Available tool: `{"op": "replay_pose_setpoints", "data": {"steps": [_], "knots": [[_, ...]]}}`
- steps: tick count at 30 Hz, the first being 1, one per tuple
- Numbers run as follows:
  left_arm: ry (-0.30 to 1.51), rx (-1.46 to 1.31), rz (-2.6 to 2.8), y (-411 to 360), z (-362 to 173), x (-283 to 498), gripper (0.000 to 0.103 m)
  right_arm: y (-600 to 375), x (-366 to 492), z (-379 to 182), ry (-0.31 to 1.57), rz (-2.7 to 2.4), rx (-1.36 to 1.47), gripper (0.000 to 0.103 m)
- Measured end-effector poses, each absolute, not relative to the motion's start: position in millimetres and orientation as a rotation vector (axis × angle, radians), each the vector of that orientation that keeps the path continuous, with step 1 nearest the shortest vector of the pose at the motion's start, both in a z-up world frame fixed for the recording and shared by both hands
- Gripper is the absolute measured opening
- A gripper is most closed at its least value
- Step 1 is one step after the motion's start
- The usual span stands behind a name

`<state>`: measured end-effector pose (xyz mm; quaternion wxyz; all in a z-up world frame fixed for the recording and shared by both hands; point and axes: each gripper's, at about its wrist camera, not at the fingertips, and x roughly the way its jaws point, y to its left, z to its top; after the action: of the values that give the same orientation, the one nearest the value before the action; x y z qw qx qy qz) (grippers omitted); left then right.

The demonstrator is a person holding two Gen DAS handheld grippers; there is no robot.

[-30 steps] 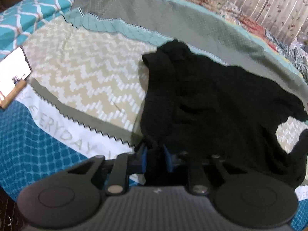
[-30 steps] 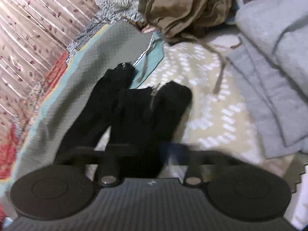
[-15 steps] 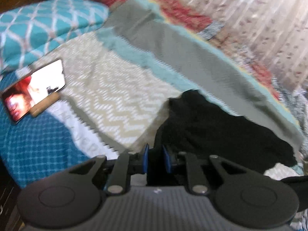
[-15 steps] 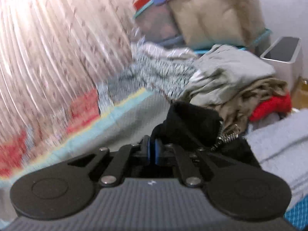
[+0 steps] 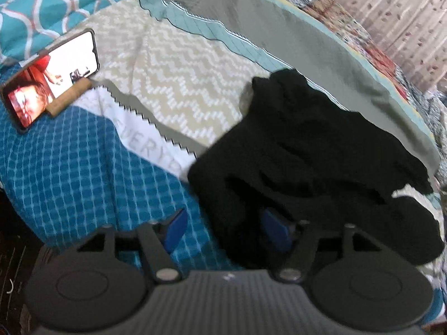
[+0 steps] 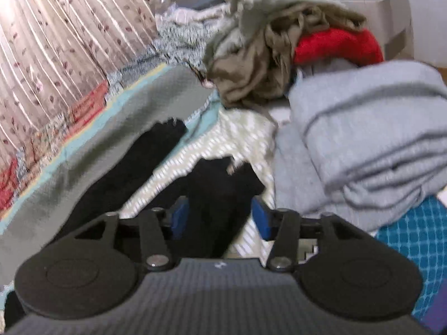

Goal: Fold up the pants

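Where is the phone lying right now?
Left wrist view, upper left: the phone leans on a small wooden stand on the bedspread, well left of the black pants.

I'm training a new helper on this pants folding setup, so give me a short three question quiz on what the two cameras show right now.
1. True or false: the left tongs are clamped shut on the black pants.
2. Multiple choice: what stands propped at the far left of the bedspread in the left wrist view? A) a book B) a smartphone with a lit screen C) a remote control
3. Fill in: in the right wrist view, the folded pile to the right of the right tongs is a ____ coloured blanket.

Key: 1 false, both tongs are open with pants fabric lying between the blue pads; 2 B; 3 grey.
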<state>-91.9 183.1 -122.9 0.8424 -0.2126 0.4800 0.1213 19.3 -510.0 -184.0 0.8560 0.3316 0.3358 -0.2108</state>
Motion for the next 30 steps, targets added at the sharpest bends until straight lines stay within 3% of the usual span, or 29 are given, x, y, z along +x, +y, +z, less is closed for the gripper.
{"op": "replay_pose_setpoints", "data": {"steps": [6, 7, 8, 16, 22, 23, 24, 25, 26, 30], "knots": [[1.008, -0.491, 0.295, 182, -119, -106, 0.072, -526, 61, -233, 0.802, -0.474, 0.853, 0.060], [1.008, -0.509, 0.298, 182, -118, -107, 0.072, -523, 63, -231, 0.780, -0.492, 0.835, 0.038], [1.005, -0.523, 0.293, 182, -116, -109, 0.072, -520, 65, -226, 0.770, -0.481, 0.818, 0.010], [1.008, -0.579, 0.214, 168, -125, -104, 0.073, -507, -13, -141, 0.429, -0.661, 0.588, 0.006], [1.042, -0.657, 0.233, 171, -157, -75, 0.079, -508, -50, -141, 0.494, -0.691, 0.589, 0.006], [1.037, -0.686, 0.229, 173, -163, -69, 0.073, -506, -52, -143, 0.511, -0.687, 0.593, 0.006], [1.035, -0.704, 0.228, 175, -168, -63, 0.044, -505, -52, -146, 0.529, -0.686, 0.603, 0.006], [1.055, -0.717, 0.243, 177, -173, -57, 0.022, -505, -55, -148, 0.541, -0.684, 0.626, 0.006], [1.091, -0.740, 0.253, 180, -177, -49, 0.008, -505, -53, -150, 0.546, -0.691, 0.644, 0.006], [0.938, -0.770, 0.217, 200, -125, -27, 0.008, -506, -45, -125, 0.490, -0.696, 0.640, 0.006]]}}
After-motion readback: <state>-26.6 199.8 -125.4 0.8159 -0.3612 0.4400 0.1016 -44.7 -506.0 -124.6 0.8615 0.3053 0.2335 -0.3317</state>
